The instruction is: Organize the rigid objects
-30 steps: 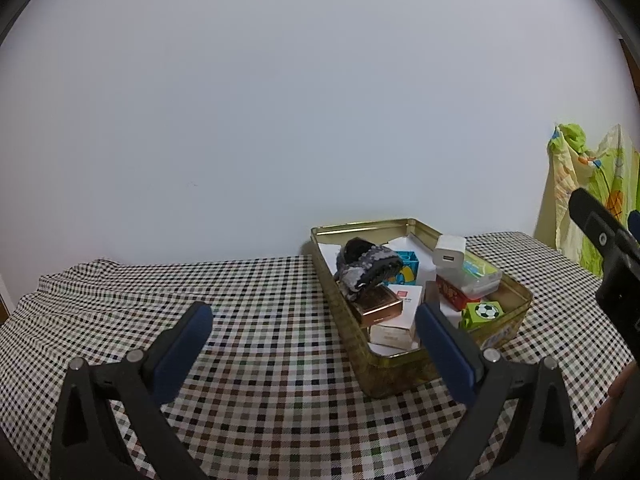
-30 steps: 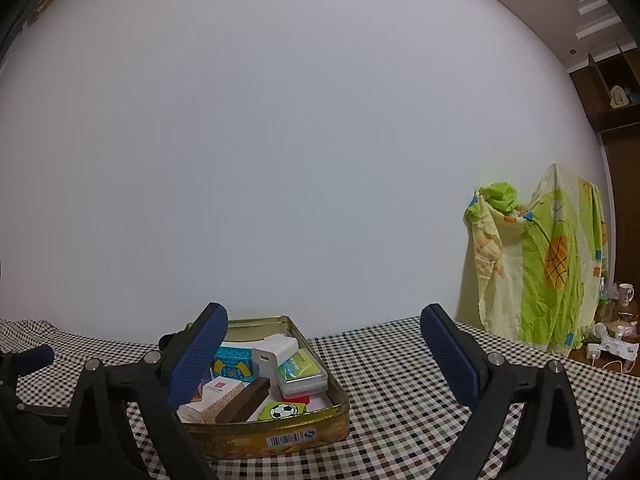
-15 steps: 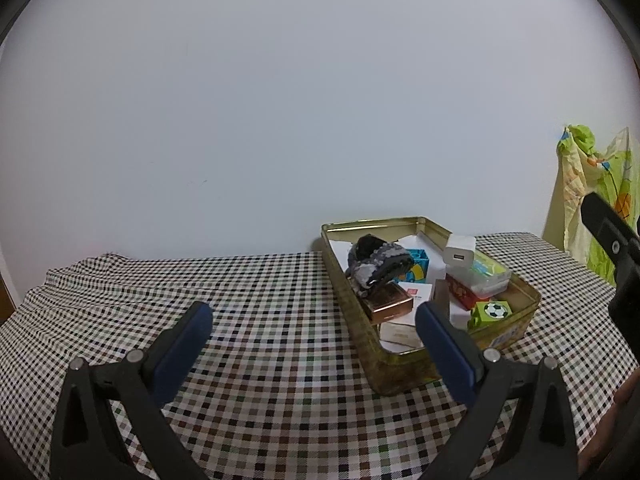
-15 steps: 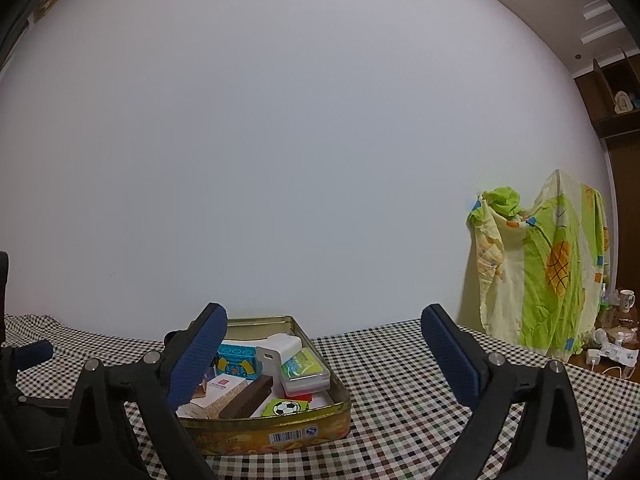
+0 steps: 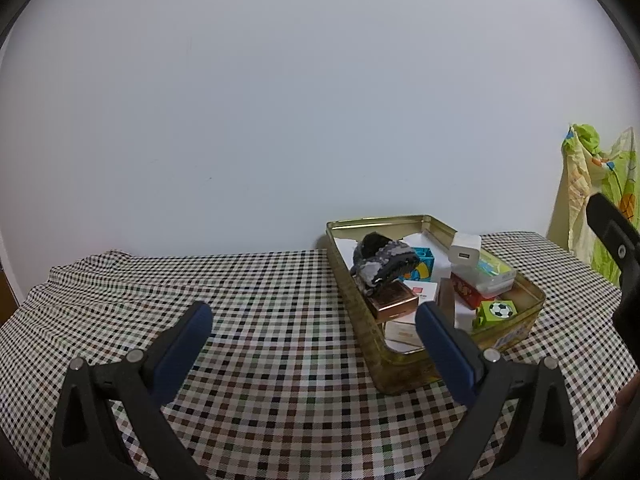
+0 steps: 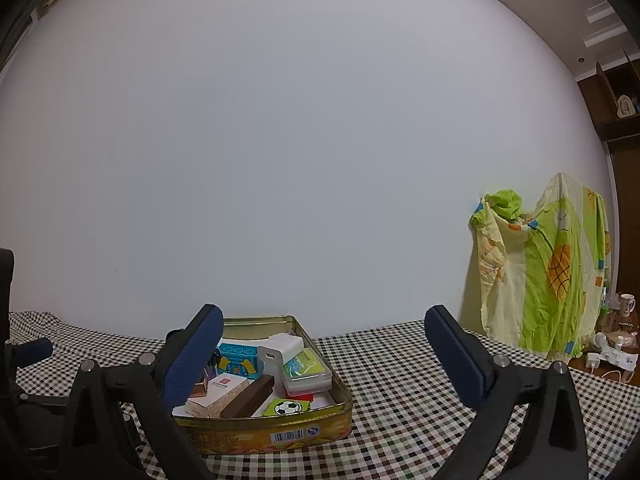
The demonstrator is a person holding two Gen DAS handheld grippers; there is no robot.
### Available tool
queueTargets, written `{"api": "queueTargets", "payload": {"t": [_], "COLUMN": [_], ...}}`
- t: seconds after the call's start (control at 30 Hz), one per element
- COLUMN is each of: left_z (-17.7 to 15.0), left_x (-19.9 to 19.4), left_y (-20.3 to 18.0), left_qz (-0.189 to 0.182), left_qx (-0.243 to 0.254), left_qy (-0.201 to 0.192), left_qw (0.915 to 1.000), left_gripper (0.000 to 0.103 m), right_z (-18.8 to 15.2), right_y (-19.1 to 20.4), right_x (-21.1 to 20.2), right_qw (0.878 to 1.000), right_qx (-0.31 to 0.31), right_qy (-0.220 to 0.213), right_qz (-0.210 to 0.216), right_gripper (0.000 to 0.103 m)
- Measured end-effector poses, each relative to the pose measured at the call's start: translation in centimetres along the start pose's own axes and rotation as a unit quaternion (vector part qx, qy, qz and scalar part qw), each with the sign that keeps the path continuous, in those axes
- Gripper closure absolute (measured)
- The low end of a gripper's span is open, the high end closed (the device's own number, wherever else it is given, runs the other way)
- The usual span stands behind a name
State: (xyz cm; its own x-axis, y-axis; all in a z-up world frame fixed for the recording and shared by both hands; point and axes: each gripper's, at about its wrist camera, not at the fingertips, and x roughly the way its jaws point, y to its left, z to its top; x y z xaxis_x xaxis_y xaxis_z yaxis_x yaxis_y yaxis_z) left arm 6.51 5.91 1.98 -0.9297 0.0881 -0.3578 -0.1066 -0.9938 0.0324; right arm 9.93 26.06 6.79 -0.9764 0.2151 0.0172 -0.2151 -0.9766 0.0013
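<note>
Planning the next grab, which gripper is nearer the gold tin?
Left, slightly. The left gripper has one finger overlapping the gold tin; the right gripper hangs before its right half.

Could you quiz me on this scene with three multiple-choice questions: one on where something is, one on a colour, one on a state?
1. Where is the white charger?
A. On the tablecloth
B. Inside the gold tin
C. In a gripper

2. What colour is the block with the football picture?
A. Green
B. Purple
C. Black

3. How does the left gripper stand?
A. Shut on a box
B. Shut on nothing
C. Open, holding nothing

Answers:
1 B: it stands among the other items within the tin's walls.
2 A: its sides are bright green.
3 C: the blue pads stand wide apart, with checked tablecloth between them.
</note>
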Motion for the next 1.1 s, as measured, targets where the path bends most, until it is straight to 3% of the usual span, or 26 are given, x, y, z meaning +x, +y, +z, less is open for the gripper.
{"api": "queueTargets", "payload": {"t": [1.1], "left_z": [0.11], "left_x": [0.0], "left_y": [0.26], "left_qz": [0.001], "left_qx": [0.0], "left_qy": [0.002], "left_qw": [1.0], "left_gripper": [0.0], "right_z": [0.06], "right_y": [-0.27], "right_x": [-0.09], "right_qw": [1.0], "right_qx": [-0.001], "right_qy": [-0.003], "right_qz": [0.003], "right_gripper": [0.001]}}
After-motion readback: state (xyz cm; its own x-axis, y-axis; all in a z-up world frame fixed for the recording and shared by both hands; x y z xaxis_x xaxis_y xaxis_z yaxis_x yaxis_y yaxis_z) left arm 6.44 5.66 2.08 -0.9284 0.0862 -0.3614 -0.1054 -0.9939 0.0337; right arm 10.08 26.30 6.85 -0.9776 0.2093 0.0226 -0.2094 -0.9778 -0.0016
